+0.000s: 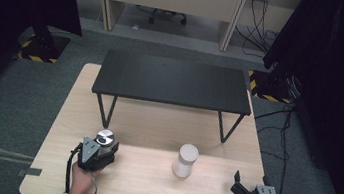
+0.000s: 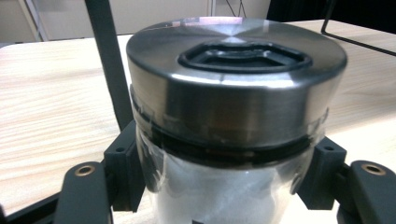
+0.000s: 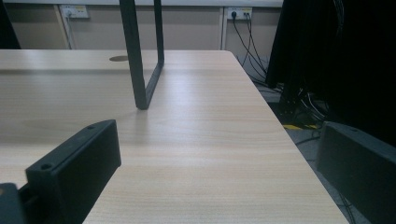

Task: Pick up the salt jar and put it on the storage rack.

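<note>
The left gripper (image 1: 101,149) already pinches the steel-lidded glass jar (image 2: 236,116) between its jaws on the desk (image 1: 148,184), not yet lifted I think, while the right gripper (image 1: 243,186) waits, jaws spread and empty.

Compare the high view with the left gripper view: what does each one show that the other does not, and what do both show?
The high view alone takes in the white canister, the black shelf top and the right gripper, jaws apart. The left gripper view alone reveals the black recessed grip in the lid and the pads pressing the clear body. Both show the steel-lidded jar in the left gripper on the wooden table.
</note>
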Available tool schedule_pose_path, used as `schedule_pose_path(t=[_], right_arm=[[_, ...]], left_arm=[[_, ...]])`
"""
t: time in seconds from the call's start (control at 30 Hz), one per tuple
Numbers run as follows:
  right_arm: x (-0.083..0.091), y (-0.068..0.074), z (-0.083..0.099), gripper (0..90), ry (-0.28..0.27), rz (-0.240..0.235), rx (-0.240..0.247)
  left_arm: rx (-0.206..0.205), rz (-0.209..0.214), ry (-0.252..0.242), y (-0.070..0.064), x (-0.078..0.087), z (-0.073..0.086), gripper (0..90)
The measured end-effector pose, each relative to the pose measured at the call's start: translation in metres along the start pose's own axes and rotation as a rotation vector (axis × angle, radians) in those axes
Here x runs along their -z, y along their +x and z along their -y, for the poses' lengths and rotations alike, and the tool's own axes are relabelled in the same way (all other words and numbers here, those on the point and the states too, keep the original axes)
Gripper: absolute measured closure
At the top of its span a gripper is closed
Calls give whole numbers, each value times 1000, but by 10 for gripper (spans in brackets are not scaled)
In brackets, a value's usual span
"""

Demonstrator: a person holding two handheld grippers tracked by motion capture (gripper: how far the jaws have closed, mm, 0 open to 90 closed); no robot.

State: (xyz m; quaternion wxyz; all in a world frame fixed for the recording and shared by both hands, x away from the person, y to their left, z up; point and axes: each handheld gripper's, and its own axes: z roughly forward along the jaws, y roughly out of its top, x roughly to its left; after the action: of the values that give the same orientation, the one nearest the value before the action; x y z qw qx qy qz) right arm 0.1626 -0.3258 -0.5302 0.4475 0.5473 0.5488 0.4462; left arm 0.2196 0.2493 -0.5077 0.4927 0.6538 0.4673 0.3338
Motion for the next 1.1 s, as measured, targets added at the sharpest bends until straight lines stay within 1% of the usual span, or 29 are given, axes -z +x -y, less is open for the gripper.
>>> schedule_pose_path(t=[0.17, 0.33, 0.4, 0.43, 0.5, 0.53, 0.63, 0.7, 0.73, 0.83, 0.9, 0.93, 0.97, 1.03, 1.1], right_arm=[[0, 0, 0, 3, 0, -1, -2], [0, -1, 0, 3, 0, -2, -4], [0, -1, 0, 3, -1, -2, -7], [0, -1, 0, 3, -1, -2, -7], [0, -1, 0, 3, -1, -2, -9], [0, -1, 0, 3, -2, -2, -9], [0, -1, 0, 3, -2, -2, -10], [0, -1, 0, 3, -1, -3, -10], [0, -1, 0, 3, -2, -3, -10], [0, -1, 0, 3, -3, -2, -11], [0, -1, 0, 3, -2, -3, -9], [0, -1, 0, 4, -1, -3, -7], [0, -1, 0, 4, -1, -3, -7], [0, 0, 0, 3, -2, -3, -7], [0, -1, 0, 3, -3, -3, -9]], left_arm=[[12, 6, 5, -2, 1, -3, 307], [16, 13, -1, -3, 4, -11, 307], [22, 15, -5, -4, 7, -18, 307], [22, 15, -5, -4, 7, -18, 307], [17, 15, -6, -4, 9, -24, 307], [13, 15, -9, -4, 11, -29, 307], [11, 14, -18, -4, 14, -37, 307], [13, 14, -18, -3, 15, -40, 307], [14, 11, -16, -3, 16, -45, 307], [17, 8, -12, -2, 17, -55, 307], [18, 7, -12, -3, 17, -57, 307], [18, 9, -15, -2, 18, -62, 307], [18, 9, -15, -2, 18, -62, 307], [13, 9, -21, -4, 20, -71, 307], [13, 8, -21, -4, 20, -73, 307]])
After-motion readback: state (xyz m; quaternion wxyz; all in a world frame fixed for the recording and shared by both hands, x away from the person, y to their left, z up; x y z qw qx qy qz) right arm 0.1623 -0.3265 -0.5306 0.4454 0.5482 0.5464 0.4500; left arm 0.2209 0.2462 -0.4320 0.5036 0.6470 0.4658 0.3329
